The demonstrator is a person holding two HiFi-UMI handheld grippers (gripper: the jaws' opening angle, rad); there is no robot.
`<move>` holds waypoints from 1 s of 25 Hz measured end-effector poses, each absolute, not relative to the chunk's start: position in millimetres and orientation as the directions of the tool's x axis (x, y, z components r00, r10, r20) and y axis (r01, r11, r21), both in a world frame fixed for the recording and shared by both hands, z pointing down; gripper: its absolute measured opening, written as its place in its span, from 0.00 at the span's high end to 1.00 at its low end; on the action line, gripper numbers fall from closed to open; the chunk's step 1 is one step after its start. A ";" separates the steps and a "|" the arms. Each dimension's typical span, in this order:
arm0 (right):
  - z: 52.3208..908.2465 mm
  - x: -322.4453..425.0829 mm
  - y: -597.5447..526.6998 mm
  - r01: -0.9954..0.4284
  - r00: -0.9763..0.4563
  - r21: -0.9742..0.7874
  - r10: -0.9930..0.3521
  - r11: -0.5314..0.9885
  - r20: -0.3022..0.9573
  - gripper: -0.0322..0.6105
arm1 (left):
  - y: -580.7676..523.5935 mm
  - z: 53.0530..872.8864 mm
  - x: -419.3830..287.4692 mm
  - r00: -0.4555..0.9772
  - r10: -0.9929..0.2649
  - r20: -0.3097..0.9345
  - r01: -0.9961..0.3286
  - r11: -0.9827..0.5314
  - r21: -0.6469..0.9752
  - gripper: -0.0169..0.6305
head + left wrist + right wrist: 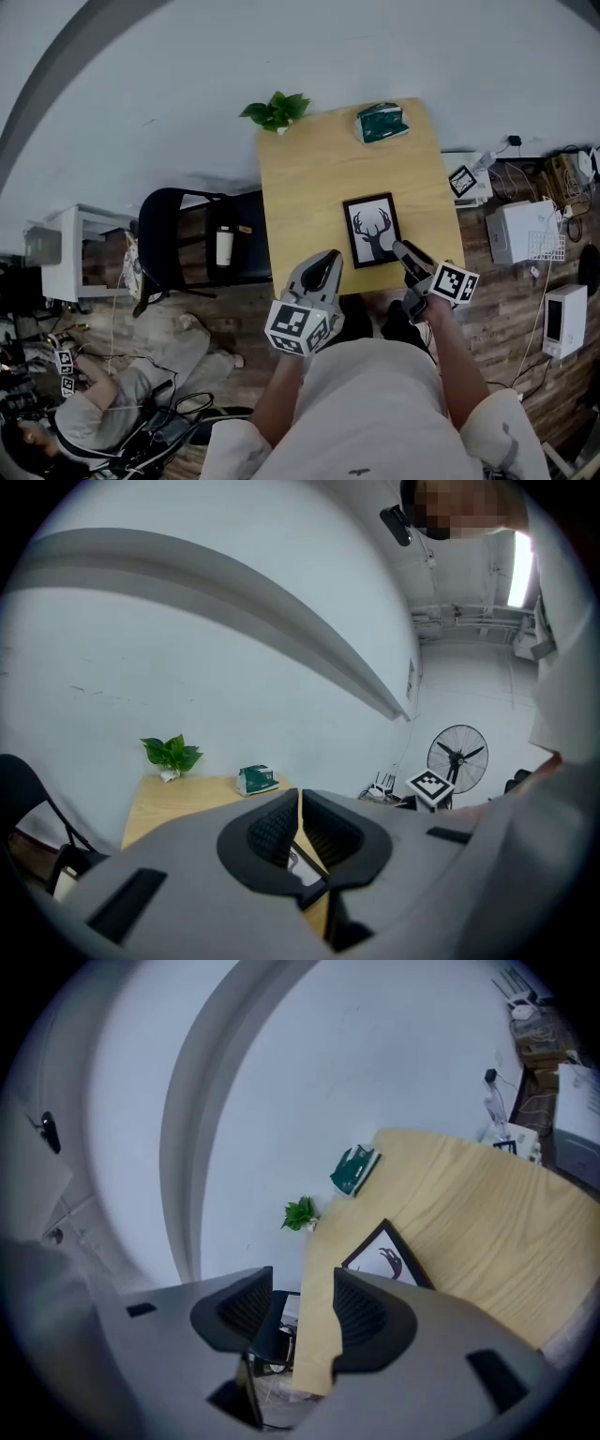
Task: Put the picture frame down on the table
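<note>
The frame (373, 230) lies flat on the bench (300, 187), deer picture facing up. It's a little toward 5 o'clock from the bench's middle, close to the near edge. Left claw (326, 257) hovers over that near edge, at 8 o'clock from the frame. Its jaws are pressed together, only a thin slit between them, gripping nothing. Right claw (399, 247) hangs at the frame's 4 o'clock corner, jaws spread wide and empty. The right gripper view shows the bench edge in the gap, with the frame just beyond the right-hand jaw. Whether that claw touches the frame, I can't tell. At the bench's 11 o'clock corner, a plant (277, 111); at 1 o'clock, a green box (381, 123). A black chair (178, 239) stands at 9 o'clock, beside the bench.
</note>
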State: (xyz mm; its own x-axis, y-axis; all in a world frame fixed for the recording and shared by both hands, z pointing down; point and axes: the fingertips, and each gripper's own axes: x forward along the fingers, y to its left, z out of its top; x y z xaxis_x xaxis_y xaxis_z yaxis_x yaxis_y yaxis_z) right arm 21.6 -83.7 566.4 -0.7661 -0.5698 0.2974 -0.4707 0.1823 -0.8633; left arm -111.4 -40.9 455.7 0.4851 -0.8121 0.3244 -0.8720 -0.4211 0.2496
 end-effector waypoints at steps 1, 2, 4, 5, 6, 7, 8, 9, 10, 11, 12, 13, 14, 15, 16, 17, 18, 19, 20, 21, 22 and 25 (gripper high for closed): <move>560.3 23.8 -84.2 -0.477 -0.772 -0.854 -0.564 0.208 0.294 0.64 | -40.9 452.4 -108.9 0.478 -0.817 0.321 -0.876 -0.415 0.248 0.95; 554.9 25.6 -84.3 -0.483 -0.778 -0.844 -0.556 0.233 0.292 0.66 | -41.0 449.3 -106.7 0.471 -0.823 0.318 -0.879 -0.408 0.247 0.95; 543.2 29.2 -83.8 -0.494 -0.791 -0.822 -0.538 0.283 0.291 0.68 | -41.5 442.5 -101.2 0.458 -0.834 0.309 -0.885 -0.395 0.245 0.95; 536.4 31.3 -83.5 -0.499 -0.797 -0.809 -0.530 0.310 0.289 0.69 | -41.4 438.7 -97.8 0.451 -0.839 0.303 -0.888 -0.390 0.244 0.95; 529.5 33.6 -82.5 -0.504 -0.803 -0.795 -0.521 0.338 0.288 0.70 | -40.7 434.7 -94.1 0.445 -0.845 0.297 -0.891 -0.383 0.243 0.95; 522.7 36.1 -80.7 -0.510 -0.809 -0.777 -0.512 0.368 0.288 0.71 | -39.5 430.6 -90.3 0.438 -0.851 0.290 -0.894 -0.377 0.243 0.95; 516.1 38.5 -78.3 -0.518 -0.814 -0.756 -0.503 0.401 0.290 0.74 | -38.0 426.6 -86.6 0.431 -0.856 0.284 -0.896 -0.371 0.243 0.95; 509.7 40.9 -75.5 -0.527 -0.818 -0.730 -0.495 0.436 0.294 0.76 | -36.5 423.0 -82.8 0.425 -0.861 0.279 -0.899 -0.365 0.243 0.95; 503.5 43.3 -72.3 -0.535 -0.821 -0.699 -0.486 0.474 0.299 0.76 | -34.8 419.8 -78.9 0.419 -0.866 0.273 -0.901 -0.360 0.241 0.95; 497.4 45.5 -68.9 -0.543 -0.824 -0.665 -0.477 0.513 0.304 0.76 | -33.0 416.9 -74.9 0.414 -0.870 0.268 -0.903 -0.356 0.239 0.95; 491.4 47.7 -65.3 -0.548 -0.827 -0.628 -0.469 0.552 0.310 0.77 | -30.9 414.4 -70.8 0.409 -0.874 0.263 -0.905 -0.352 0.237 0.95; 485.5 50.3 -61.8 -0.552 -0.830 -0.590 -0.461 0.590 0.315 0.77 | -28.6 412.1 -66.5 0.404 -0.877 0.259 -0.907 -0.349 0.235 0.95; 479.8 53.3 -58.4 -0.554 -0.831 -0.553 -0.456 0.622 0.319 0.78 | -26.0 410.3 -62.0 0.399 -0.881 0.255 -0.909 -0.344 0.234 0.95; 474.3 56.7 -55.4 -0.555 -0.831 -0.519 -0.452 0.650 0.323 0.79 | -23.1 409.0 -57.5 0.394 -0.884 0.252 -0.911 -0.340 0.233 0.95; 468.9 60.4 -52.5 -0.555 -0.832 -0.489 -0.451 0.672 0.324 0.79 | -19.9 408.2 -53.0 0.390 -0.886 0.250 -0.913 -0.336 0.233 0.95; 463.5 64.0 -49.8 -0.554 -0.832 -0.463 -0.451 0.692 0.322 0.80 | -16.4 408.0 -48.5 0.385 -0.888 0.250 -0.914 -0.331 0.232 0.95; 458.3 67.4 -47.0 -0.552 -0.833 -0.438 -0.451 0.709 0.320 0.81 | -12.7 408.1 -44.0 0.382 -0.890 0.250 -0.916 -0.328 0.232 0.95; 453.2 70.5 -44.4 -0.549 -0.834 -0.413 -0.451 0.726 0.317 0.82 | -8.9 408.4 -39.6 0.379 -0.891 0.251 -0.917 -0.325 0.231 0.95; 448.3 73.2 -42.2 -0.547 -0.835 -0.389 -0.451 0.741 0.313 0.83 | -5.4 408.4 -35.4 0.376 -0.892 0.252 -0.918 -0.322 0.230 0.95; 443.3 75.7 -40.4 -0.545 -0.836 -0.367 -0.454 0.754 0.309 0.83 | -2.3 408.0 -31.4 0.373 -0.893 0.252 -0.920 -0.320 0.228 0.95; 438.0 78.4 -38.5 -0.544 -0.836 -0.347 -0.459 0.764 0.302 0.83 | 0.8 407.3 -27.7 0.371 -0.894 0.251 -0.921 -0.318 0.226 0.95; 421.9 87.2 -30.7 -0.542 -0.838 -0.308 -0.474 0.782 0.272 0.86 | 11.8 403.8 -17.8 0.360 -0.901 0.243 -0.924 -0.309 0.226 0.95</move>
